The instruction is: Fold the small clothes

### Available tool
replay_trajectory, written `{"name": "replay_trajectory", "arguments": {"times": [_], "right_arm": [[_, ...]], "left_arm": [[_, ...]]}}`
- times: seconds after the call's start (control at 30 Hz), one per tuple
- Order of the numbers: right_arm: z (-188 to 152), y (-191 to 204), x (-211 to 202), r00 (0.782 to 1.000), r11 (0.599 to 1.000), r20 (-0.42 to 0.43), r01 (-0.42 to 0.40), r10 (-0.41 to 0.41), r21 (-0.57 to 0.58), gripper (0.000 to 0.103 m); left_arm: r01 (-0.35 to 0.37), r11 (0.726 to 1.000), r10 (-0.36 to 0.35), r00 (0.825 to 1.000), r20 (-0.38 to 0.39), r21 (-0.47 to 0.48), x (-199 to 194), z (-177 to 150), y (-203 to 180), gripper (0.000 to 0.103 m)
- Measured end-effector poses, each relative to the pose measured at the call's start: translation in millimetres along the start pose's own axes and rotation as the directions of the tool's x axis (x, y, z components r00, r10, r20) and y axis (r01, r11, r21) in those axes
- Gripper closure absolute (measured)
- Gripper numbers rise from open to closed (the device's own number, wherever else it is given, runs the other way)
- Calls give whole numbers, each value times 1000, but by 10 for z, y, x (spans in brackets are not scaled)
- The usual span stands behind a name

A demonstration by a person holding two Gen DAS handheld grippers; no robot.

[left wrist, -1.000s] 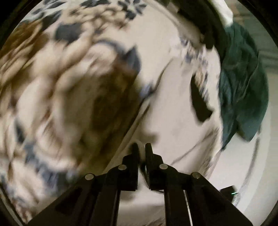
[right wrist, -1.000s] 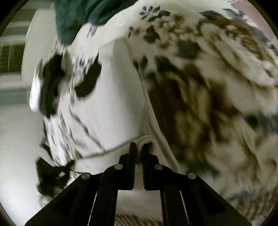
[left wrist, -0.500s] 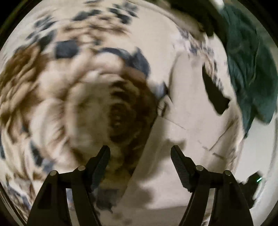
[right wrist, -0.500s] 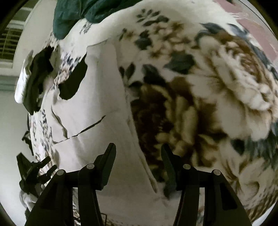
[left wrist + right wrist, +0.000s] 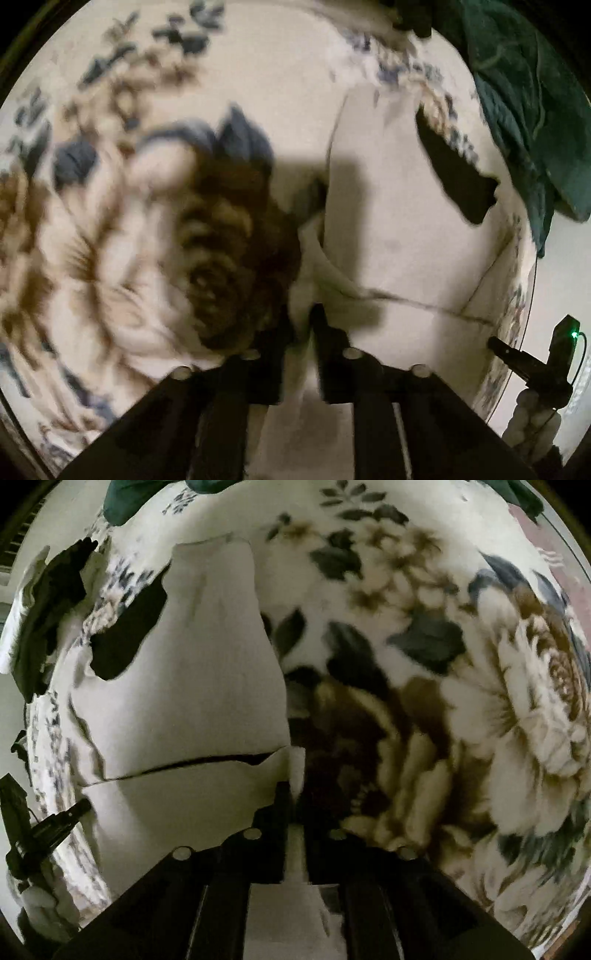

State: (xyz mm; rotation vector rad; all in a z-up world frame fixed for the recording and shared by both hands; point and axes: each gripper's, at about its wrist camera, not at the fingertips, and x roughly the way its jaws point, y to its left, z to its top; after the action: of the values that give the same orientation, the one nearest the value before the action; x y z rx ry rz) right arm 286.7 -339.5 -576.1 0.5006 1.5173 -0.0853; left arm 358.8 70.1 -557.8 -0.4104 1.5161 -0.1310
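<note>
The white garment [image 5: 399,229] lies flat on the floral blanket [image 5: 110,221], part-folded. The left tongs [image 5: 301,321] look pressed together on its near edge; the right tongs [image 5: 295,797] pinch a strip of the opposite near edge. It looks light, limp and easily wrinkled, so hems and corners seem the best holds.

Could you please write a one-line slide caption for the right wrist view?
Right gripper shut on an edge of the white garment, lying on a floral blanket.
</note>
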Motion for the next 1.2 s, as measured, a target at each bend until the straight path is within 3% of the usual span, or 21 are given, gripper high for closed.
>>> {"name": "replay_trajectory", "arguments": {"times": [0.03, 0.07, 0.1, 0.27, 0.43, 0.5, 0.53, 0.57, 0.63, 0.93, 1.1, 1.2], "right_arm": [[48, 12, -64, 1000, 1000, 8, -5, 5, -4, 59], [125, 36, -156, 999, 1000, 33, -10, 10, -7, 52], [236, 70, -244, 998, 1000, 66, -13, 14, -10, 46], [1053, 382, -222, 991, 995, 133, 40, -28, -87, 45], [1778, 737, 108, 987, 974, 130, 120, -96, -191, 36], [1964, 877, 314, 989, 958, 82, 141, -125, -249, 36], [2014, 912, 377, 987, 952, 68, 157, -144, -264, 40], [2036, 954, 407, 985, 946, 71, 173, -159, -275, 48], [2023, 1035, 337, 977, 935, 129, 198, -167, -294, 95], [1462, 1173, -430, 967, 943, 251, 111, -30, -314, 96], [745, 1014, -961, 954, 954, 297, 56, 36, -295, 96], [225, 801, -1167, 952, 959, 301, 38, 51, -282, 96]], "left_arm": [[21, 1000, -21, 999, 34, 5, -137, 97, -22, 63], [43, 999, -43, 997, 57, 13, -203, 191, -58, 40], [60, 998, -62, 995, 79, 27, -241, 325, -109, 34], [-15, 981, -4, 995, 95, 193, 42, 1020, -521, 34], [-123, 907, 117, 992, 39, 403, 647, 1560, -999, 35], [-146, 880, 130, 989, 67, 451, 712, 1586, -1092, 53], [-156, 873, 128, 988, 90, 462, 686, 1577, -1113, 88], [-157, 873, 125, 987, 98, 462, 666, 1576, -1124, 96], [-111, 886, 67, 991, 114, 451, 524, 1528, -1106, 98], [-31, 925, -56, 975, 215, 378, -364, 959, -894, 99], [13, 946, -99, 963, 249, 325, -742, 541, -861, 99], [41, 959, -110, 966, 235, 281, -821, 159, -807, 98]]}}
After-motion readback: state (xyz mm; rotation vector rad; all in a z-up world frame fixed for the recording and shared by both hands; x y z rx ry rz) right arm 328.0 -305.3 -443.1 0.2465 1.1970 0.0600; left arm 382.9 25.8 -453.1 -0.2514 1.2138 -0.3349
